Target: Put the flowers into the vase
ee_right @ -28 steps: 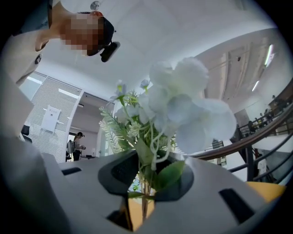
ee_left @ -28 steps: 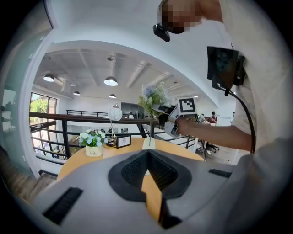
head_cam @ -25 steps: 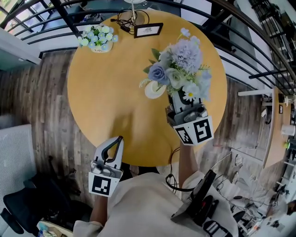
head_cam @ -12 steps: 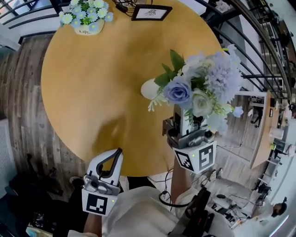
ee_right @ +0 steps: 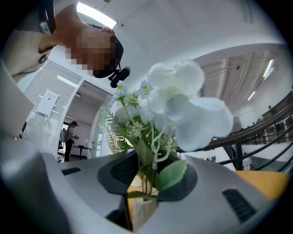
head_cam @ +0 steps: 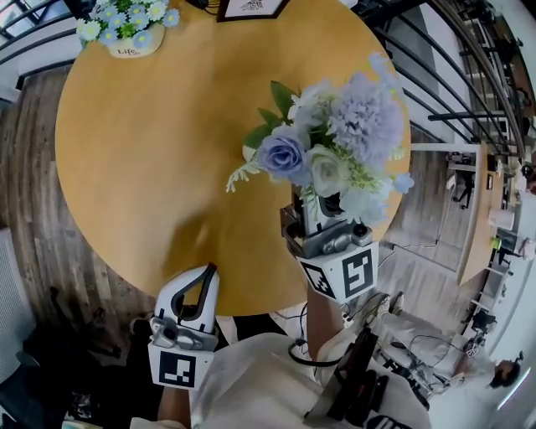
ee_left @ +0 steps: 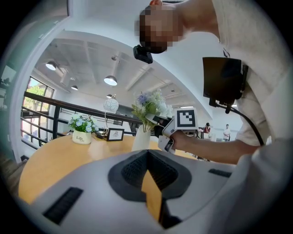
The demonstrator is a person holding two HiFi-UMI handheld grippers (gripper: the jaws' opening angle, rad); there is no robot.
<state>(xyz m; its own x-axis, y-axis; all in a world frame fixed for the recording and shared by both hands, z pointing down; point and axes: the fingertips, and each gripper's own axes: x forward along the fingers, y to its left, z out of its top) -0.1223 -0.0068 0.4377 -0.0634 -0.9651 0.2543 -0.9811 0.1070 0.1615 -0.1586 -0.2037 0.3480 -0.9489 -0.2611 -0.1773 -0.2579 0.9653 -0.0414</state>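
Nearest to me, on my side of the vase and well apart from it, the left gripper (head_cam: 206,271) hovers at the tabletop (head_cam: 151,167) edge. Its jaws are drawn together with nothing between them, so it has no part in this step.

The right gripper (head_cam: 316,211) has its jaws closed on the bunched stems (ee_right: 145,180) of the flowers (head_cam: 335,138), low down, just under the lowest leaves. I judge that the right place to hold. The bunch looks light and top-heavy, the stems thin and wiry, the blooms soft and easy to crush. A grip on the stems keeps the heads clear, though thin stems could twist or slip in the jaws if I tilt too fast.

The long axis of the bunch runs from stems to blooms and stands close to upright. The blooms are up and leaning a little away from me, and the stem ends point down at the vase (ee_left: 141,139). In the left gripper view the flowers sit right above the vase mouth. From my head view the blooms cover nearly all of the vase. I cannot tell whether the stem tips are already inside the rim. The vase looks narrow and light, so a sideways nudge may tip it.

Beyond the vase, at the far edge, stand a small pot of flowers (head_cam: 126,23) and a picture frame (head_cam: 251,7).
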